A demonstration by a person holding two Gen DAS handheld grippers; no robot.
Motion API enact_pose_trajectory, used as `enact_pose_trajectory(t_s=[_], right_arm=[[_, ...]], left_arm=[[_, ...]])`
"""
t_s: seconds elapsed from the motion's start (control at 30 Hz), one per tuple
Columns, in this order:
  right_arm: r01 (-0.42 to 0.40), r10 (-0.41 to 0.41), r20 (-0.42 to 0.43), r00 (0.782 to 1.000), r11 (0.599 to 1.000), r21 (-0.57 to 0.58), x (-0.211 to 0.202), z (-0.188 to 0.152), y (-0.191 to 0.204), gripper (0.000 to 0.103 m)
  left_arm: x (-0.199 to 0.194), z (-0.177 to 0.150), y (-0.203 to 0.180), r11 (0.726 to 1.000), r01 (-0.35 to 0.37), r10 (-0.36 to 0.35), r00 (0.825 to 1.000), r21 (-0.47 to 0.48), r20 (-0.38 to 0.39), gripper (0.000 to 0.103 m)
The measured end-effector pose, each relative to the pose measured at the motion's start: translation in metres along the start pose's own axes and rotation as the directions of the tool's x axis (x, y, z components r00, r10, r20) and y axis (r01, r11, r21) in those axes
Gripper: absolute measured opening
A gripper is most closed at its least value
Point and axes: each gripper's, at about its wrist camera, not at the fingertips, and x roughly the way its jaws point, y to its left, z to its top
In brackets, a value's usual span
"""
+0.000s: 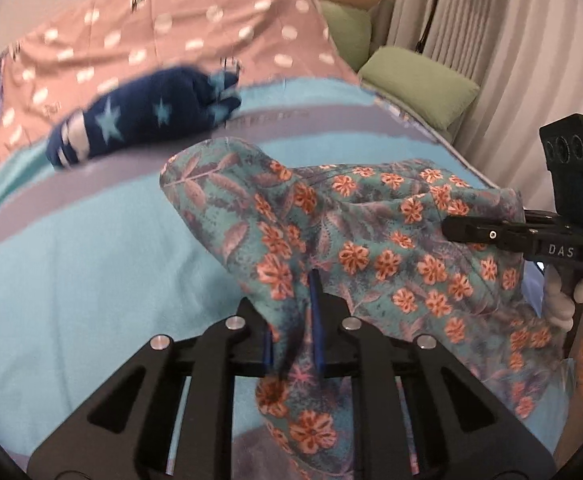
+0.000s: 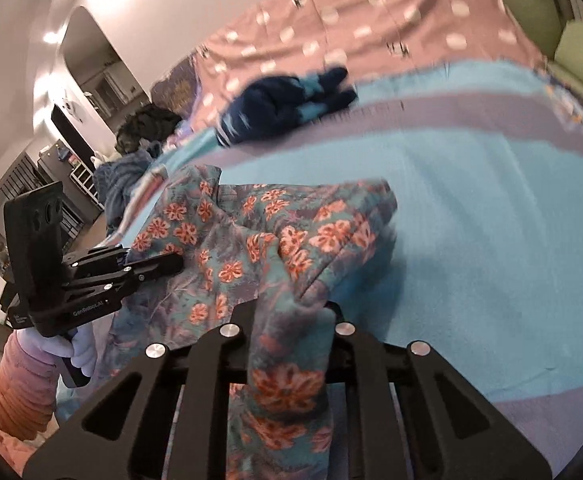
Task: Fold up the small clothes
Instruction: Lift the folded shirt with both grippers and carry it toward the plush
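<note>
A small teal garment with orange flowers (image 1: 371, 240) hangs between both grippers above the blue and grey striped blanket (image 1: 71, 260). My left gripper (image 1: 293, 320) is shut on one edge of it; the cloth bunches between the blue pads. My right gripper (image 2: 291, 312) is shut on another edge of the same garment (image 2: 251, 240). The right gripper also shows at the right of the left wrist view (image 1: 463, 232), and the left gripper shows at the left of the right wrist view (image 2: 163, 264). A dark blue garment with light stars (image 1: 143, 116) lies crumpled further back on the bed.
A pink dotted sheet (image 1: 171, 32) covers the far part of the bed. Green pillows (image 1: 419, 84) lie by the curtain at the right. More dark clothes (image 2: 131, 160) are heaped at the bed's left edge, with shelves and a doorway beyond.
</note>
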Motion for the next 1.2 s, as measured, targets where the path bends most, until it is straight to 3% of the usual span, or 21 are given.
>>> enact_pose_trajectory(t_s=[0.17, 0.3, 0.6, 0.97, 1.2], right_arm=[[0.055, -0.045, 0.118, 0.992, 0.995, -0.085, -0.043, -0.001, 0.026, 0.015], [0.083, -0.065, 0.178, 0.982, 0.992, -0.098, -0.065, -0.001, 0.034, 0.014], [0.174, -0.142, 0.314, 0.939, 0.982, -0.077, -0.11, 0.037, 0.017, 0.014], [0.316, -0.289, 0.382, 0.878, 0.949, -0.009, -0.1, 0.161, -0.052, 0.014], [0.346, -0.331, 0.356, 0.874, 0.938, 0.023, -0.045, 0.218, -0.095, 0.014]], left_arm=[[-0.04, 0.012, -0.031, 0.993, -0.055, 0.044, 0.994, 0.103, 0.098, 0.014], [-0.059, 0.023, -0.044, 0.992, -0.046, 0.029, 0.99, 0.12, 0.139, 0.014], [-0.065, 0.077, -0.081, 0.969, -0.062, 0.008, 0.975, 0.238, 0.221, 0.013], [-0.003, 0.216, -0.092, 0.93, -0.152, 0.058, 0.96, 0.336, 0.273, 0.013], [0.059, 0.27, -0.069, 0.918, -0.215, 0.132, 0.958, 0.334, 0.253, 0.013]])
